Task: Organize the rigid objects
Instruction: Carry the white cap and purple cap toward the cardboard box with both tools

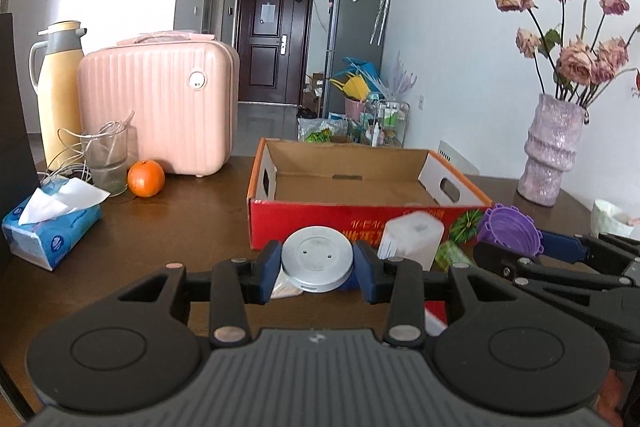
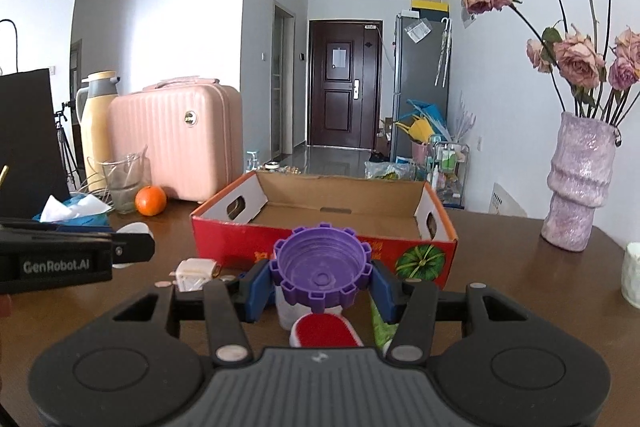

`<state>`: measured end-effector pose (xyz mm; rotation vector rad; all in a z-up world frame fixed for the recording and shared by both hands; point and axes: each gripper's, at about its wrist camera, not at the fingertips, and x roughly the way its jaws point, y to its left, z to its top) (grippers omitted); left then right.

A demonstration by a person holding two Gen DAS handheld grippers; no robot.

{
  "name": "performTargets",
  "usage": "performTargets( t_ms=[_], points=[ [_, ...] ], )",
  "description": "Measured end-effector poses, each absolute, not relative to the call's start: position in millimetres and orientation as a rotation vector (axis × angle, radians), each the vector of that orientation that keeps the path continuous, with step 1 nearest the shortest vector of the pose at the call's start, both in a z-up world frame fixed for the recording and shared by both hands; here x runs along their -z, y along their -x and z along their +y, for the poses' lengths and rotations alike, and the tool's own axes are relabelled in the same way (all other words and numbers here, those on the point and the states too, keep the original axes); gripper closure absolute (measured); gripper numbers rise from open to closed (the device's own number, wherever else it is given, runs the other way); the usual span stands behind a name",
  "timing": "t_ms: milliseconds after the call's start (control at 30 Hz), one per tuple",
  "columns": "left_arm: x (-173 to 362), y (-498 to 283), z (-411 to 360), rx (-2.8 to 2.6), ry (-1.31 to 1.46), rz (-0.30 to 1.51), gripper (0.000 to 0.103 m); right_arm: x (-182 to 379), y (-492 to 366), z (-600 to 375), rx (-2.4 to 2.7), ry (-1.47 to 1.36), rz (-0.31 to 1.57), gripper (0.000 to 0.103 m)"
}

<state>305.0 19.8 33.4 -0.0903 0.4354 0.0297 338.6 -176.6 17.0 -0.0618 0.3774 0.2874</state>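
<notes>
Left tool [image 1: 317, 269] clamped on silver lid [image 1: 317, 257], frame centre | right tool [image 2: 322, 281] gripping purple cap [image 2: 322, 269], centre | cardboard box [image 2: 340, 217] behind | risk: smooth lid slipping from narrow edge grip

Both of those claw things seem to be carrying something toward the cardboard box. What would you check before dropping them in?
1. Left gripper fingers clamp the silver disc: ok.
2. Right gripper fingers clamp the purple cap: ok.
3. Cardboard box open on top, floor bare: ok.
4. Both items lifted over the box: not ok, they are short of its front wall.
5. Grippers apart from each other: ok.
6. Small white item on the table clear of the path: cannot tell.
</notes>
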Motion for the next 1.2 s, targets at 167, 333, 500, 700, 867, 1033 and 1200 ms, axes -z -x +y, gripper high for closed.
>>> performTargets(
  t_ms=[167, 333, 500, 700, 867, 1033, 1200],
  points=[
    [-39, -319, 15, -0.027, 0.11, 0.421, 0.063, -22, -352, -182, -0.279, 0.058, 0.37, 0.051],
    [-42, -333, 11, -0.031, 0.134, 0.412, 0.063, -25, -366, -184, -0.286, 0.069, 0.367, 0.052],
    [-44, -349, 8, -0.036, 0.148, 0.405, 0.063, -27, -378, -184, -0.303, 0.069, 0.368, 0.051],
    [-43, -368, 6, -0.042, 0.158, 0.408, 0.062, -32, -394, -184, -0.311, 0.072, 0.361, 0.052],
    [-43, -383, 4, -0.044, 0.161, 0.407, 0.062, -34, -412, -185, -0.308, 0.086, 0.364, 0.052],
    [-41, -406, 5, -0.049, 0.163, 0.414, 0.063, -35, -432, -191, -0.311, 0.087, 0.37, 0.051],
    [-38, -423, 5, -0.05, 0.166, 0.422, 0.063, -34, -454, -197, -0.308, 0.083, 0.378, 0.051]
  ],
)
